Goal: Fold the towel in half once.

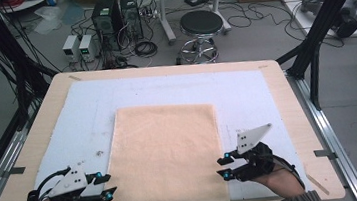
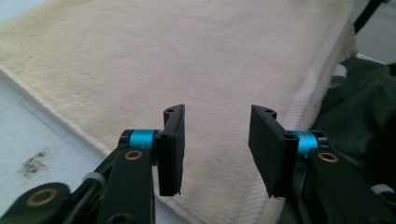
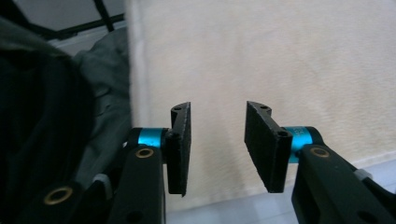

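A peach-coloured towel (image 1: 167, 152) lies flat on the white mat (image 1: 245, 88), and its near edge hangs over the table's front. My left gripper (image 1: 109, 184) hovers at the towel's near left corner with its jaws apart. In the left gripper view the gripper (image 2: 217, 140) has nothing between its pads, and the towel (image 2: 187, 56) spreads out beneath them. My right gripper (image 1: 222, 168) is at the near right edge of the towel, also open. The right gripper view shows the gripper (image 3: 218, 140) above the towel (image 3: 280, 56), with nothing in its grip.
The mat covers a wooden table (image 1: 293, 113). Behind the table stand a black stool (image 1: 201, 25), computer towers (image 1: 107, 15) and loose cables. A black frame post (image 1: 319, 20) rises at the right. Dark clothing (image 2: 359, 107) of the person lies past the towel's near edge.
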The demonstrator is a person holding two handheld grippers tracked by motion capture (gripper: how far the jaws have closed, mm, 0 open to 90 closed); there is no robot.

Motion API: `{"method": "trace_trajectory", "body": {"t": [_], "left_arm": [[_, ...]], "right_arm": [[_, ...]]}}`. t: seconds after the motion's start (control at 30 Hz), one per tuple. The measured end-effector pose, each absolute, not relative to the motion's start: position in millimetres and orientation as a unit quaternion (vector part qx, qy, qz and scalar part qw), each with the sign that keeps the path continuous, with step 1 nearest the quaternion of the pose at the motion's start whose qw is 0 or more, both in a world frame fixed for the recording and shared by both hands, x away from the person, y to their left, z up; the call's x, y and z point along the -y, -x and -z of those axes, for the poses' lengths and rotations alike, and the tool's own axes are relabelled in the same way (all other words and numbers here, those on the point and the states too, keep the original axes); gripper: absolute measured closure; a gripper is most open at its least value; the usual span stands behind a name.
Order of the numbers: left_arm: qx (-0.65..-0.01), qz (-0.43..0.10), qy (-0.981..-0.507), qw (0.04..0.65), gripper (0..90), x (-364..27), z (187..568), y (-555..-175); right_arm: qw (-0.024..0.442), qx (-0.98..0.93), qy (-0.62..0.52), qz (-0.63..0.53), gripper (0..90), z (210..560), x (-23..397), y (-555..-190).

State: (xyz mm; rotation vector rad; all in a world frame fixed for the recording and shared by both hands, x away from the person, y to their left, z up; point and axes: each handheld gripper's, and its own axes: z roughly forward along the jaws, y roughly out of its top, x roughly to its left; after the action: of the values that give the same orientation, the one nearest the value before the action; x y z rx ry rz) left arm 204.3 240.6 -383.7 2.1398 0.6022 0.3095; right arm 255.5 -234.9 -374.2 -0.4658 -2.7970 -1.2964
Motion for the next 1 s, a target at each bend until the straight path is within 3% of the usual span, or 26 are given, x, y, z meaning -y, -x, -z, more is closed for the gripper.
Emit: {"method": "trace_trajectory", "body": {"t": [0.33,0.7,1.0], "left_arm": [[-0.277,-0.160,-0.834,0.449,40.9,-236,385,-253],[-0.298,-0.177,-0.820,0.456,39.0,-228,372,-318],[-0.390,-0.189,-0.796,0.423,41.7,-241,399,-386]], "right_arm": [[-0.031,0.877,0.212,0.430,48.8,381,234,-313],[-0.073,0.874,0.253,0.408,41.6,372,225,-370],[-0.104,0.875,0.297,0.369,35.9,390,220,-419]]}}
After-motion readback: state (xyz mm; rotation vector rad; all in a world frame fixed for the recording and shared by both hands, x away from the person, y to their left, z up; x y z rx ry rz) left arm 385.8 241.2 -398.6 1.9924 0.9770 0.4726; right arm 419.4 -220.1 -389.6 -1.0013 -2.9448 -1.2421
